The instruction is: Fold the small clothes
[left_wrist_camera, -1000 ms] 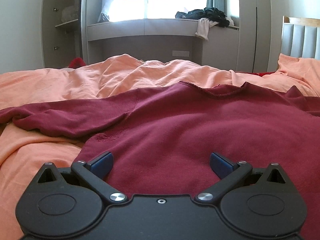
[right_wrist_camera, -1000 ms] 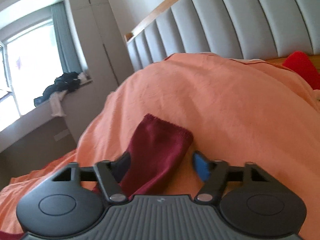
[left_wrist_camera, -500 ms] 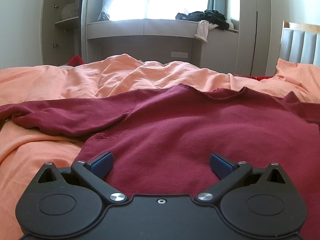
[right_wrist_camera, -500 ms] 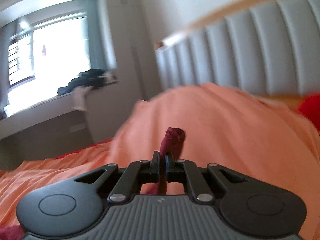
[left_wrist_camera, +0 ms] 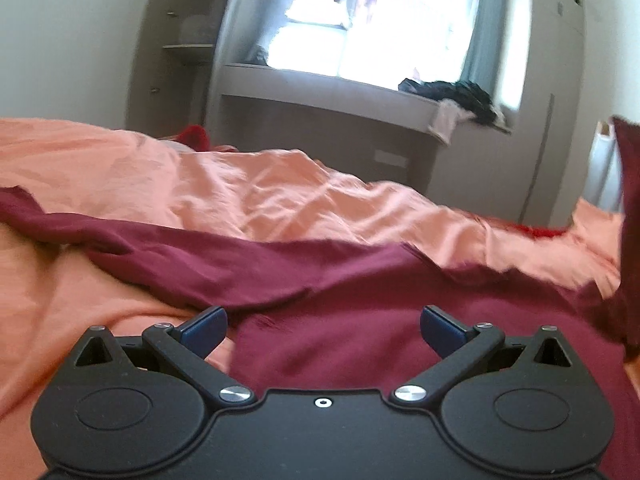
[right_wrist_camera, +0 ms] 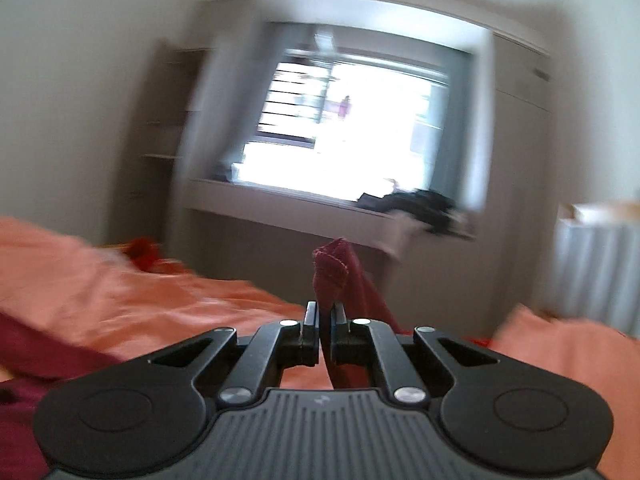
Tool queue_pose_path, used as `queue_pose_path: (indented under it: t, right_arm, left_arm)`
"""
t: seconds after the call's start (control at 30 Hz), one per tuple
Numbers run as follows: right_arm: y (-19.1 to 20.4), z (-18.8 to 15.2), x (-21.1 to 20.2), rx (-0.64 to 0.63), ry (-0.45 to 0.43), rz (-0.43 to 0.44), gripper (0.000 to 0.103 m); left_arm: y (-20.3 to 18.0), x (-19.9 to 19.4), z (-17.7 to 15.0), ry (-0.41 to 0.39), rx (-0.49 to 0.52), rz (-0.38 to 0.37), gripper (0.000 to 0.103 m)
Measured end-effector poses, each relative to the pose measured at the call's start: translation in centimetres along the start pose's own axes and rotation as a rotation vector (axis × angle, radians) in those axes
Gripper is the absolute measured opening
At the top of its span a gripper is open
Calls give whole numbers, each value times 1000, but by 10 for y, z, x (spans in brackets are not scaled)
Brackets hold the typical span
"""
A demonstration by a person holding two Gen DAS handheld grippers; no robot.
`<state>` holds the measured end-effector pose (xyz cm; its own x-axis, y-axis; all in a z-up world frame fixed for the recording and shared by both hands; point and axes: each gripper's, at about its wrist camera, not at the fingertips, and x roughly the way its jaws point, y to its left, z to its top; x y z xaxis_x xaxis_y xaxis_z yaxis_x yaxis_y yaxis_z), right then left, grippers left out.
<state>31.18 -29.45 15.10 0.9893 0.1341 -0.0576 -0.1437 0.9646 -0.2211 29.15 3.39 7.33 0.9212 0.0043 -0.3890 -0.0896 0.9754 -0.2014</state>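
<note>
A maroon long-sleeved sweater [left_wrist_camera: 360, 300] lies spread on the orange bedsheet [left_wrist_camera: 280, 192]. Its left sleeve [left_wrist_camera: 132, 240] stretches out to the left. My left gripper [left_wrist_camera: 323, 328] is open and empty, low over the sweater's lower body. My right gripper [right_wrist_camera: 325, 316] is shut on the cuff of the right sleeve [right_wrist_camera: 334, 268] and holds it lifted above the bed. The raised sleeve also shows at the right edge of the left wrist view [left_wrist_camera: 628, 184]. The right wrist view is motion-blurred.
A window ledge [left_wrist_camera: 332, 96] with a pile of dark clothes [left_wrist_camera: 460, 94] runs behind the bed. A grey padded headboard [right_wrist_camera: 592, 264] stands at the right. A red item [left_wrist_camera: 194, 136] lies at the bed's far edge. Shelves [left_wrist_camera: 184, 48] sit at the left.
My right gripper closed on the sleeve cuff, lifted it and swung left from the headboard toward the window. My left gripper shifted left and stayed open.
</note>
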Motion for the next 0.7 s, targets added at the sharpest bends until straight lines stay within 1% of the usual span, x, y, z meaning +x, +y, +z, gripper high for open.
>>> queue_pose_path:
  t: [0.1,0.23,0.3,0.37,0.47,0.63,0.67,0.7]
  right_arm:
    - [67,-3,-6,-61,2,131,5]
    - [145,-25,-10,-136,57,276,5]
    - [178,-39,-12,-191,80,329,5]
    - [207,-57,-18,-280,92,363,5]
    - [238,-80,-33,-376,110,399,5]
    - [259,-106,-45,-461,144,447,7]
    - [256,-111,-44,-464,152,459,7]
    - [256,-113,-46,-460,162,471,9]
  left_arm:
    - [14,-4,8,-19,-57,41,103]
    - [26,-5,15,-37,-95,104,103]
    - [31,-3,16,-41,-101,120,103]
    - [33,0,16,-35,-108,124,103]
    - [34,4,15,-21,-115,96,103]
    - [27,6,6,-2,-112,-10,103]
    - [25,6,5,3,-105,-33,103]
    - [21,7,3,10,-95,-55,103]
